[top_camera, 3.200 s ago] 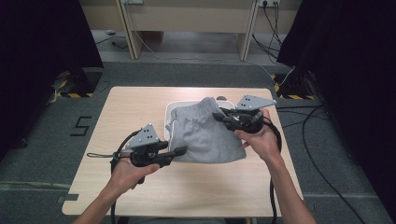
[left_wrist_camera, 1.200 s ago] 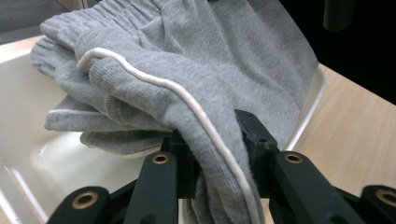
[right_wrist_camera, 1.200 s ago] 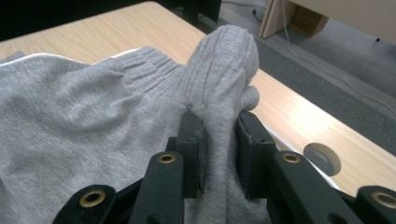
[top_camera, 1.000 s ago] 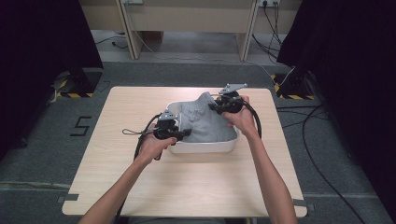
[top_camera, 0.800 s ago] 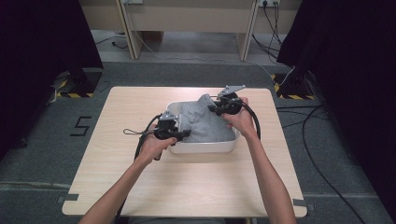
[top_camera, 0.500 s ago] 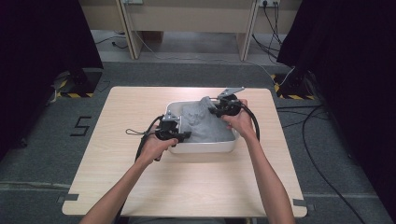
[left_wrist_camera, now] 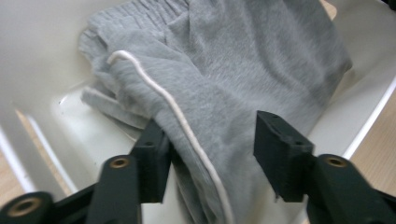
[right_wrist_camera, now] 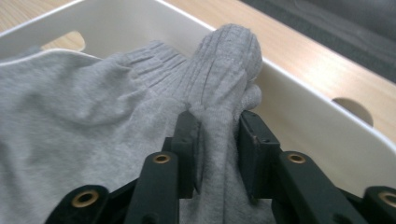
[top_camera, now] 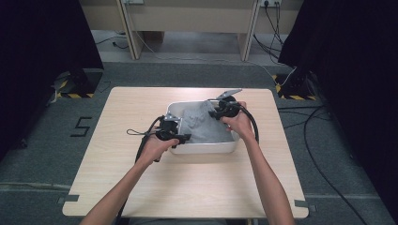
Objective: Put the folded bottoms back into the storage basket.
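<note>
Grey sweatpants [top_camera: 202, 125] lie bunched in the white tub [top_camera: 206, 148] at mid-table. Your left gripper [left_wrist_camera: 210, 154], at the tub's near left, has just been opening: jaws parted, cloth and white drawcord [left_wrist_camera: 187, 130] loose between them. Back it straight out, clear of the cord. Your right gripper [right_wrist_camera: 217, 140], far right, pinches the ribbed cuff [right_wrist_camera: 229, 51]; release low inside the wall.

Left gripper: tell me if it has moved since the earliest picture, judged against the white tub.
Yes. The left gripper went from the bare table in front of the white tub up to its left wall, jaws now opening over the grey garment.
</note>
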Demonstrator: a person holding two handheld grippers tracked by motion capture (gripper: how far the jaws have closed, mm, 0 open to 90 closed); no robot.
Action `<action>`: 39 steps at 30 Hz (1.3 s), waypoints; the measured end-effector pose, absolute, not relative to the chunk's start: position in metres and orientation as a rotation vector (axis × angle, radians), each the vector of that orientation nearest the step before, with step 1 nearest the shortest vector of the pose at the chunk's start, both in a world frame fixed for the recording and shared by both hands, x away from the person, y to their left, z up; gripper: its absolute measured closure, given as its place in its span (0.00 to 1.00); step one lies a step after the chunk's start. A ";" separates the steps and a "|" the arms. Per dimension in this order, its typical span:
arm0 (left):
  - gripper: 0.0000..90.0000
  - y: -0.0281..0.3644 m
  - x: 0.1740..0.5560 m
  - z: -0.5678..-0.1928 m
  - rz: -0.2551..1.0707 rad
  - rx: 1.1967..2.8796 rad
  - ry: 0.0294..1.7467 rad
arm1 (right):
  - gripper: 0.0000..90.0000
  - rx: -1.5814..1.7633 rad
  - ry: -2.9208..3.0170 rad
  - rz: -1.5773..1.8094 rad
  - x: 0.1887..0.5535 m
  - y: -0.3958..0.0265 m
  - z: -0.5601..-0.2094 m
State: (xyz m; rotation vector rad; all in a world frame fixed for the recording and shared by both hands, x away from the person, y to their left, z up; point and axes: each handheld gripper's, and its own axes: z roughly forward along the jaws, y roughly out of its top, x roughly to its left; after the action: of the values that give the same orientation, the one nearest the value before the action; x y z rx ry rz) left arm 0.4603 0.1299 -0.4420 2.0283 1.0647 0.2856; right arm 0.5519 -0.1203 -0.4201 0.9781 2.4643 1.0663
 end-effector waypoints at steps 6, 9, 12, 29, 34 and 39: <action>0.48 0.133 0.456 -0.430 0.361 1.999 1.047 | 0.55 1.027 2.472 0.970 0.552 -0.120 -0.422; 0.49 0.132 0.453 -0.423 0.381 1.995 1.021 | 0.53 1.031 2.446 0.953 0.552 -0.123 -0.420; 0.49 0.132 0.451 -0.421 0.378 2.001 1.010 | 0.51 1.030 2.434 0.961 0.551 -0.124 -0.418; 0.35 0.138 0.440 -0.412 0.367 1.951 1.006 | 0.41 0.963 2.415 1.004 0.535 -0.121 -0.401; 0.32 0.144 0.438 -0.410 0.367 1.941 1.019 | 0.39 0.936 2.397 1.036 0.525 -0.122 -0.392; 0.26 0.151 0.432 -0.409 0.384 1.918 1.037 | 0.37 0.917 2.382 1.062 0.513 -0.125 -0.387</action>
State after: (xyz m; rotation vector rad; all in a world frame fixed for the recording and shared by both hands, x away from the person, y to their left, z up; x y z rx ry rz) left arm 0.4322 0.1515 -0.4090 1.9177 1.0372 0.3840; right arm 0.5128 -0.1247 -0.3866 0.9175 2.3816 1.0619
